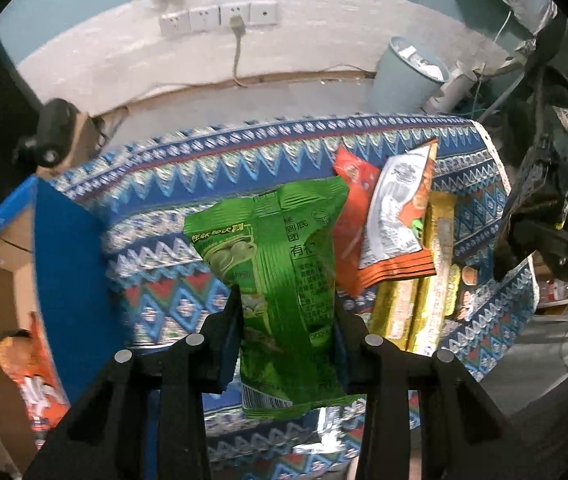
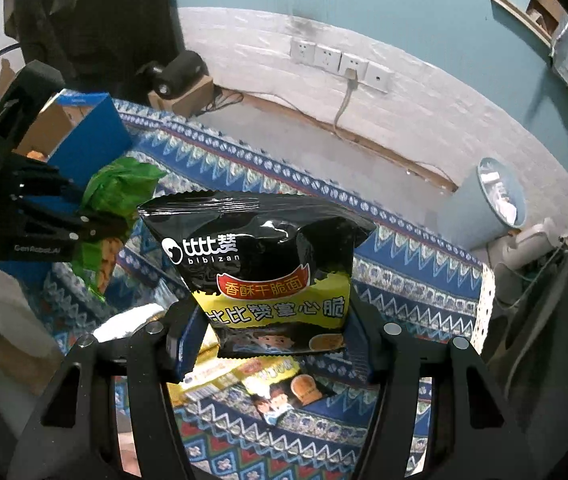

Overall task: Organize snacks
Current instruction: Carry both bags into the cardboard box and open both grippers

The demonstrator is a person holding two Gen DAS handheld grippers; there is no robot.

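Note:
My left gripper (image 1: pixel 286 308) is shut on a green snack bag (image 1: pixel 272 248) and holds it upright above the patterned tablecloth (image 1: pixel 244 152). The right wrist view shows the same green bag (image 2: pixel 120 188) at the left, pinched in that gripper (image 2: pixel 100 220) beside the blue box. My right gripper (image 2: pixel 274 316) is shut on the lower part of a black and yellow noodle-snack bag (image 2: pixel 260 248), lifted off the table. Orange and white bags (image 1: pixel 396 216) and gold packets (image 1: pixel 424 288) lie on the cloth to the right of the green bag.
An open blue cardboard box (image 1: pixel 68 248) stands at the table's left end with an orange bag (image 1: pixel 32 368) inside. Loose packets (image 2: pixel 280 392) lie under the black bag. A grey bin (image 1: pixel 404 76) stands on the floor behind the table, below wall sockets (image 1: pixel 220 20).

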